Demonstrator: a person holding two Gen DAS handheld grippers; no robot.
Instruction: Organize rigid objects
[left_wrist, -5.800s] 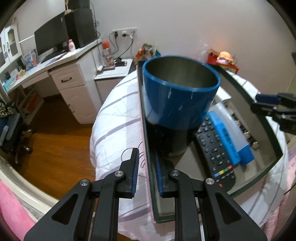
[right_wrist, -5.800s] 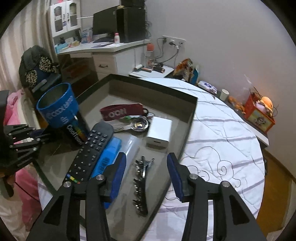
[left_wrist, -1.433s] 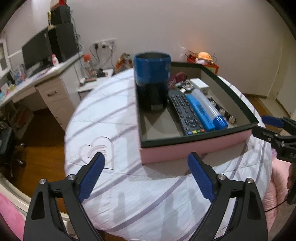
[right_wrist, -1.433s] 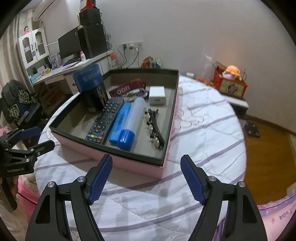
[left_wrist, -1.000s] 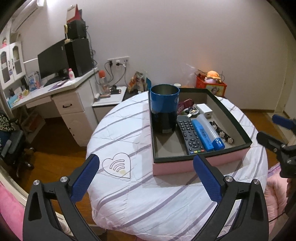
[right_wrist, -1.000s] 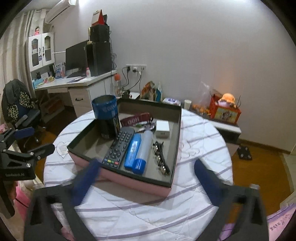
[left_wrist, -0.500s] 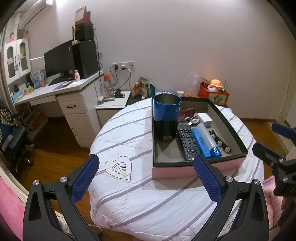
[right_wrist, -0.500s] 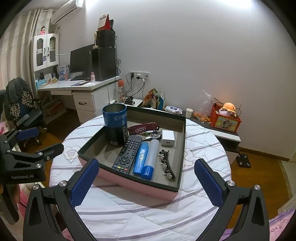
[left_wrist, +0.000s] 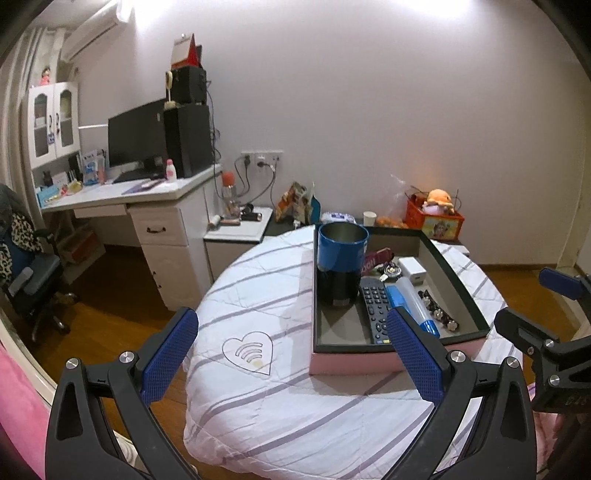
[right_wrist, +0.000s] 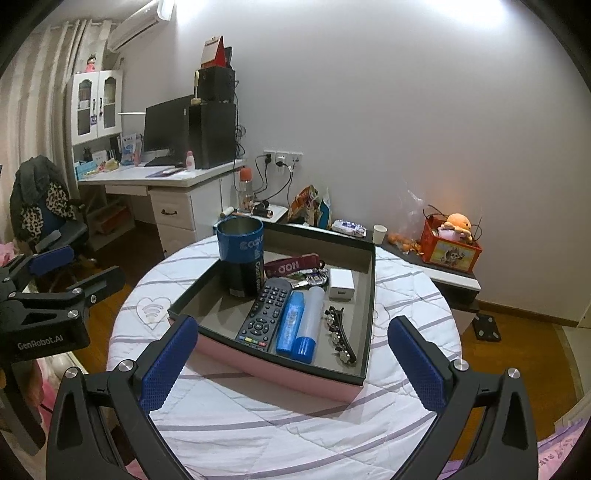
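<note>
We held the left gripper (left_wrist: 291, 354) and the right gripper (right_wrist: 291, 360) above the near edge of the round table (right_wrist: 258, 428), both with fingers spread wide and grasping nothing. The pink box (right_wrist: 280, 373), with its dark rim, sat on the striped tablecloth well apart from both grippers. Inside it, at the far left corner, the blue cup (right_wrist: 241, 254) stood upright. Just beside the cup lay the black remote (right_wrist: 264, 314), its long axis running from the near wall toward the far wall. The blue case (right_wrist: 290, 321) lay touching the remote's right side, and the translucent tube (right_wrist: 309, 319) with a blue cap lay alongside the case. The hair clip (right_wrist: 340, 334) lay to the right of the tube, near the right wall. At the far end, the red lanyard (right_wrist: 290, 267) with keys rested beside the white charger (right_wrist: 340, 282). In the left wrist view, the same box (left_wrist: 354, 360) appeared to the right of the heart-shaped print (left_wrist: 249, 352) on the cloth, with the cup (left_wrist: 341, 264) at its far left corner.
</note>
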